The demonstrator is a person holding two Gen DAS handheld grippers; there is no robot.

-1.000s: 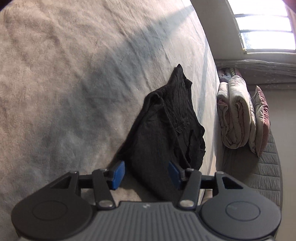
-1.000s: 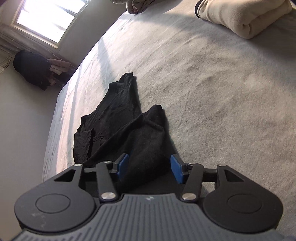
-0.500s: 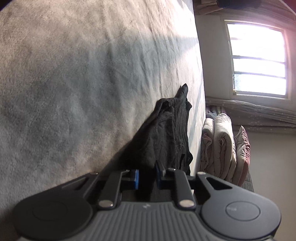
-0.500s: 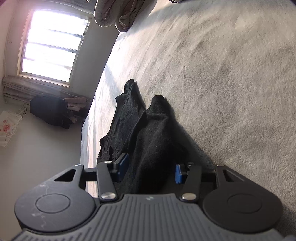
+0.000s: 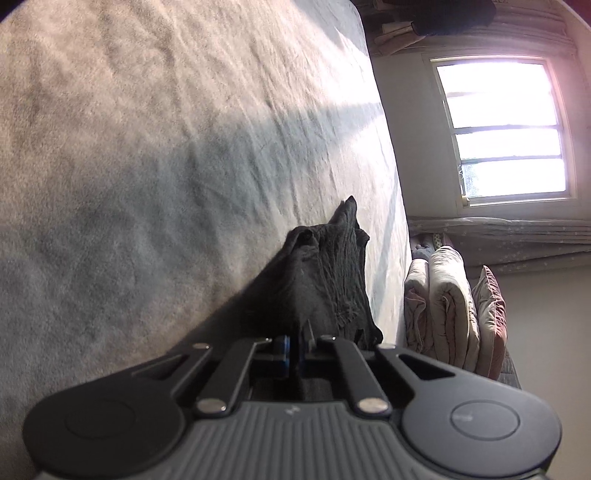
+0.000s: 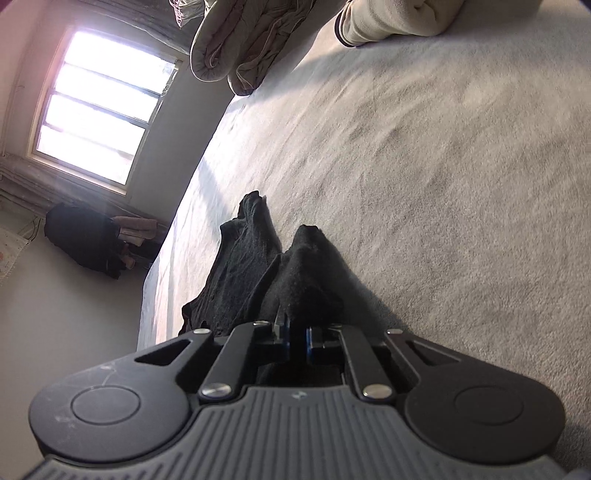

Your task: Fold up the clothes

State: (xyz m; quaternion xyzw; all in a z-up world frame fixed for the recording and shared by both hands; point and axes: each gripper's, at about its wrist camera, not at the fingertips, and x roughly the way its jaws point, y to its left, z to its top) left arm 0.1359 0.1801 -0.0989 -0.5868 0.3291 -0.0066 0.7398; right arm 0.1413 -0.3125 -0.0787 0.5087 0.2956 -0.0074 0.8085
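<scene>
A crumpled black garment (image 5: 325,273) lies on the grey bed cover (image 5: 155,155), stretching away from both cameras. My left gripper (image 5: 294,352) is shut on the near edge of the cloth, whose fold rises from between the blue pads. In the right wrist view the same black garment (image 6: 258,266) runs toward the window side. My right gripper (image 6: 295,341) is closing on another part of its near edge, and the blue pads pinch the fabric. The cloth ahead of both grippers is pulled into raised ridges.
The bed's far edge (image 5: 395,206) drops off beside a wall with a bright window (image 5: 506,129). Folded quilts and a pillow (image 5: 454,310) stand past that edge. A folded cream blanket (image 6: 399,18) and a quilt (image 6: 243,40) lie at the bed's far end. A dark bundle (image 6: 85,236) sits by the wall.
Both grippers went from wide open around the garment's edge to closed on it. Both tipped so the view now looks more level across the bed, and the cloth is drawn up.
</scene>
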